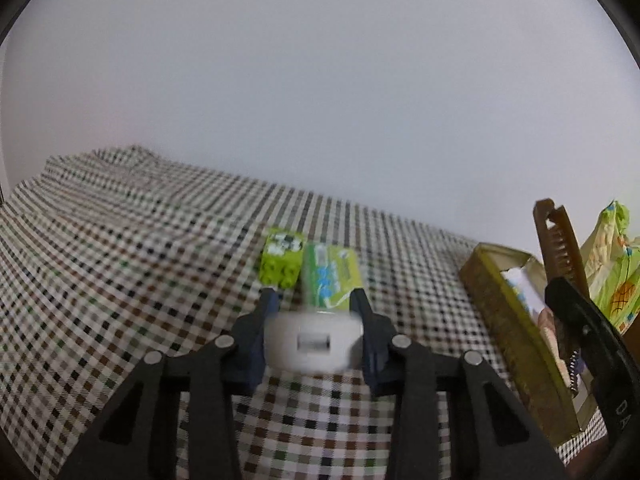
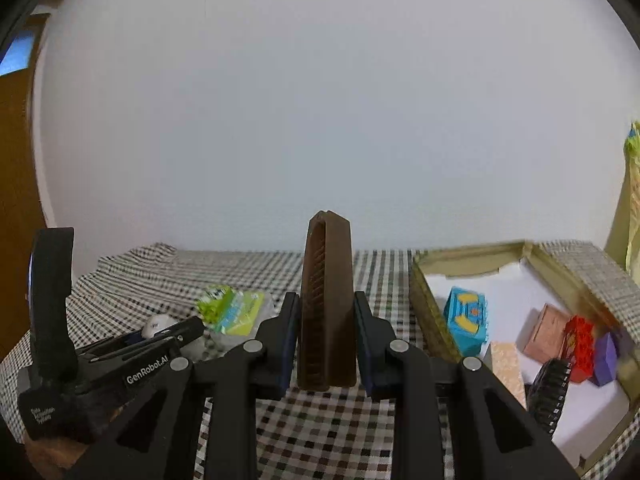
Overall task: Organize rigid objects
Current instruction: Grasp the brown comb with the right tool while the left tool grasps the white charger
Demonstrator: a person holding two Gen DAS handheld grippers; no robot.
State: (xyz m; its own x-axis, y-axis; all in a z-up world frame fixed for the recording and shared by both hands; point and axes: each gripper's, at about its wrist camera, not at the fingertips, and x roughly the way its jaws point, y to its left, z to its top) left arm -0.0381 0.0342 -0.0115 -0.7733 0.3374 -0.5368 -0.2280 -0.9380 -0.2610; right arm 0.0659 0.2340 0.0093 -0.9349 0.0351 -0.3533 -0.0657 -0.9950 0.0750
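Left gripper (image 1: 314,300): its two dark fingers pinch a white rounded plastic charger plug (image 1: 314,342), one finger on each side of it; the plug is blurred and its slot faces the camera.
Ahead of the left gripper: a lime-green toy brick with a black-and-white printed top (image 1: 281,259) and a green-and-blue printed packet (image 1: 330,274) lie side by side on the brown, black and white checked tablecloth (image 1: 120,248), the packet just beyond the plug.
Right gripper (image 2: 327,300): pressed onto a brown plastic toothed hair clip (image 2: 327,300), which stands upright between the fingers and rises above their tips.
To the right of the right gripper: an open gold-rimmed cardboard box with a white floor (image 2: 430,304) on the cloth; inside it are a blue-and-yellow toy block (image 2: 467,320), a pink block (image 2: 546,330), a red toy brick (image 2: 580,344), a purple block (image 2: 606,360) and a black ribbed piece (image 2: 550,390).
To the left of the right gripper: the left gripper with its plug, low over the cloth, near the lime brick and the packet.
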